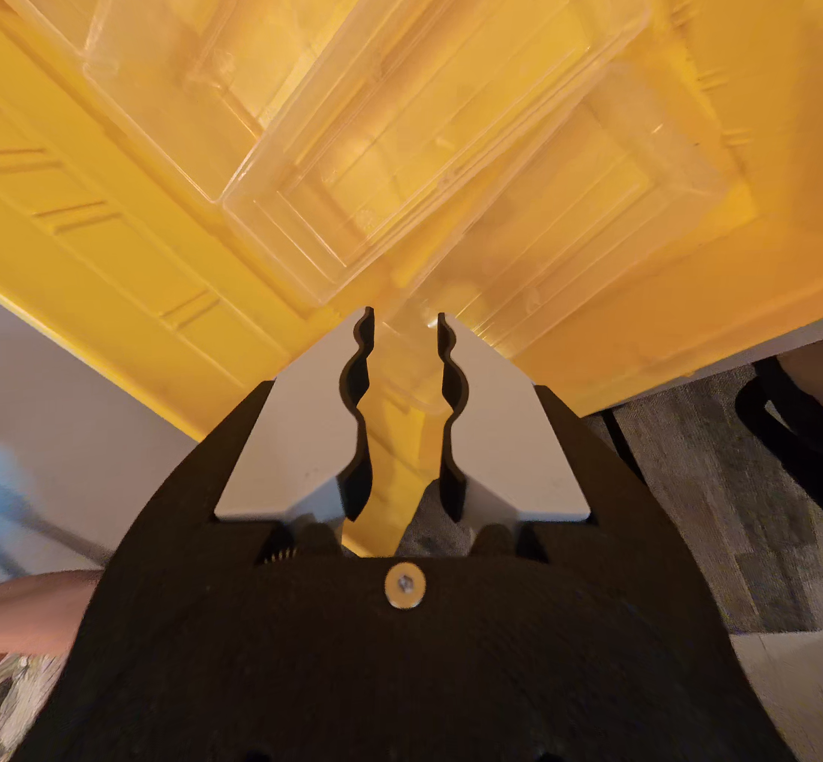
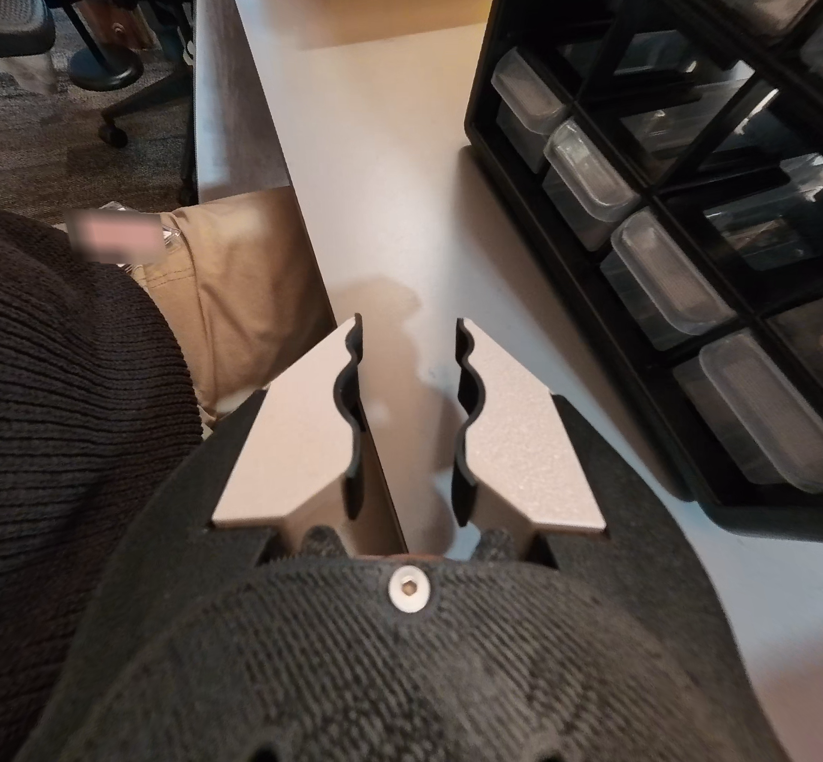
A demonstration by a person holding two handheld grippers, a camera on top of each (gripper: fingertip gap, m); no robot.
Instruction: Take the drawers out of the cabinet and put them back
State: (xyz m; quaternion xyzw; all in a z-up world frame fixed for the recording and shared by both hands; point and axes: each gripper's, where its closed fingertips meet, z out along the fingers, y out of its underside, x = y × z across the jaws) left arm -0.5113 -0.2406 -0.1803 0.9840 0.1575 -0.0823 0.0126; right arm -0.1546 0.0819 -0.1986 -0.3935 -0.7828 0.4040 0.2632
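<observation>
In the left wrist view we see our left gripper (image 1: 406,317) with its jaws a little apart around the handle of a clear drawer (image 1: 601,224), which lies in a yellow bin (image 1: 133,295) beside two other clear drawers; whether the jaws press it we cannot tell.

In the right wrist view our right gripper (image 2: 409,322) is spread and empty over the grey table (image 2: 378,161). The black cabinet (image 2: 592,295) stands near on the right, with a row of drawers (image 2: 663,277) in its slots.

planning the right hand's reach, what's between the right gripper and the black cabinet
Only bare grey tabletop, as the right wrist view shows. The right gripper is open over it, and the black cabinet stands to its right.
</observation>
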